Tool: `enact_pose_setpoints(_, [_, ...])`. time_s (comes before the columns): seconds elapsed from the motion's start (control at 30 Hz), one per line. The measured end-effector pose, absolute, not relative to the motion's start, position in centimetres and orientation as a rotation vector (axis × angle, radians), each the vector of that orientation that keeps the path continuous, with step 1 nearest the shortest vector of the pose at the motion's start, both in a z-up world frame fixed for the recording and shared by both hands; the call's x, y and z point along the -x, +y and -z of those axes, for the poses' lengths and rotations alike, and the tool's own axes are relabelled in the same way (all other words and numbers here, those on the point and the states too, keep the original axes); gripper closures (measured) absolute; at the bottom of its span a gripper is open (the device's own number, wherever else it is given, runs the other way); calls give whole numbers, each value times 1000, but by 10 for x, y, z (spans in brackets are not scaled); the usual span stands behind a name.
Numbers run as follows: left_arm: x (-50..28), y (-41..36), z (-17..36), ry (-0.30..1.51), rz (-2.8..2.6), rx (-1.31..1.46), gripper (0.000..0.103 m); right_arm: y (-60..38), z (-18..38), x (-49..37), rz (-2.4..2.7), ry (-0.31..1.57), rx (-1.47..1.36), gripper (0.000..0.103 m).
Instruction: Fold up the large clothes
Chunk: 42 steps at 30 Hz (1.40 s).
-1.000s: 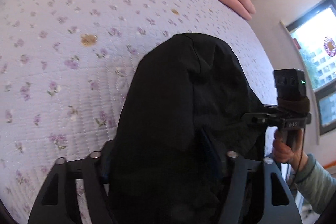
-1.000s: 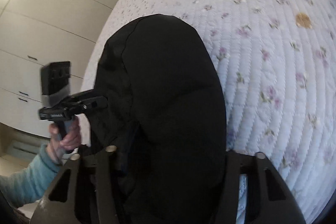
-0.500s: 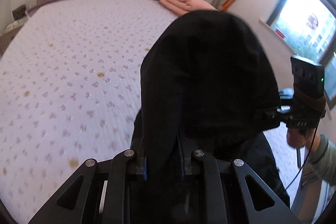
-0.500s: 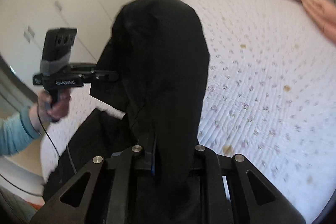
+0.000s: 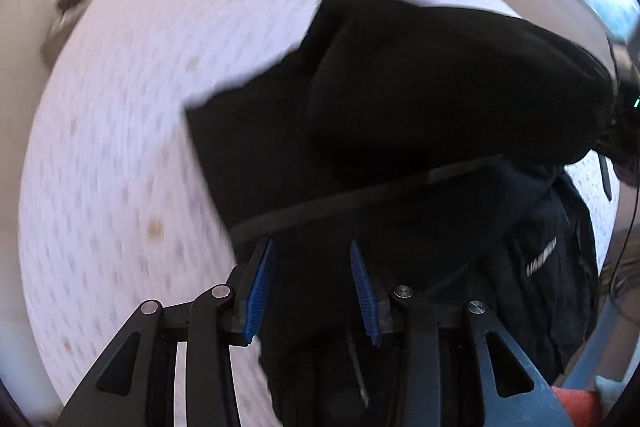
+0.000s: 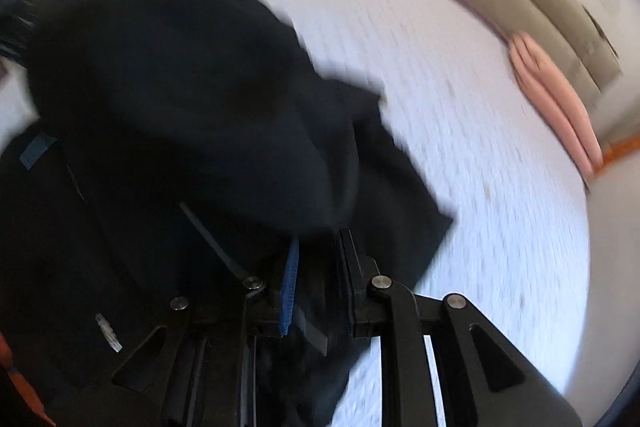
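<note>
Black garment (image 5: 400, 115) folded over on the bed (image 5: 120, 147).
Dark, blurred cloth, part billowing. Left gripper (image 5: 312, 267) is opening, its blue pads clear of the fabric; right gripper (image 6: 316, 251) nearly together, pinching the garment's edge.

Your left tongs (image 5: 312, 291) and right tongs (image 6: 318, 283) were black linkages with silver screws and blue ribbed pads (image 5: 260, 291).

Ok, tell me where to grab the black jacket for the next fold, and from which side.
Take the black jacket at its flat squared corner lying on the bedspread. Come from the open bed side, tongs low and level: that edge looks thin and free, while the middle is a bulky hump, probably too thick to pinch.
</note>
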<state>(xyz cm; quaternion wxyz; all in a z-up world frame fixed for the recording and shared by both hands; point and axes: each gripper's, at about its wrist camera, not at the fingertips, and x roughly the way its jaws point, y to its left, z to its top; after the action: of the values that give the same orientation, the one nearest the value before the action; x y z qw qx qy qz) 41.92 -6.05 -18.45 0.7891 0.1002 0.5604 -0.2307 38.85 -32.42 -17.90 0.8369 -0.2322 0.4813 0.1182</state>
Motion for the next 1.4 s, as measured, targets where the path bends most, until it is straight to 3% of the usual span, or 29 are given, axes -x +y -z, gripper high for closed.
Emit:
enact_pose_setpoints(0.17, [-422, -59, 142, 1099, 492, -210, 63, -353, 172, -369, -202, 1083, 327, 77])
enact_pose_setpoints(0.23, [-432, -73, 119, 1033, 512, -209, 63, -366, 143, -371, -227, 1039, 218, 70])
enact_pose_setpoints(0.3, [-447, -92, 95, 973, 547, -194, 63, -369, 109, -377, -255, 960, 120, 46])
enact_pose_setpoints(0.37, [-461, -112, 77, 925, 574, -180, 61, -362, 85, -386, -296, 893, 38, 44])
enact_pose_setpoints(0.5, [-494, -152, 70, 911, 616, -129, 58, -336, 65, -431, -313, 852, -55, 44])
enact_pose_setpoints(0.63, [-514, -167, 101, 1030, 680, -58, 59, -312, 83, -456, -338, 924, -184, 44])
enact_pose_setpoints(0.93, [-429, -164, 199, 1195, 755, -82, 59, -296, 174, -395, -407, 1101, -205, 44])
enact_pose_setpoints(1.2, [-396, -155, 242, 1101, 633, 27, 59, -292, 215, -367, -326, 1064, -198, 45])
enact_pose_setpoints(1.4, [-372, -152, 237, 1019, 588, 39, 59, -292, 218, -353, -297, 1001, -173, 45])
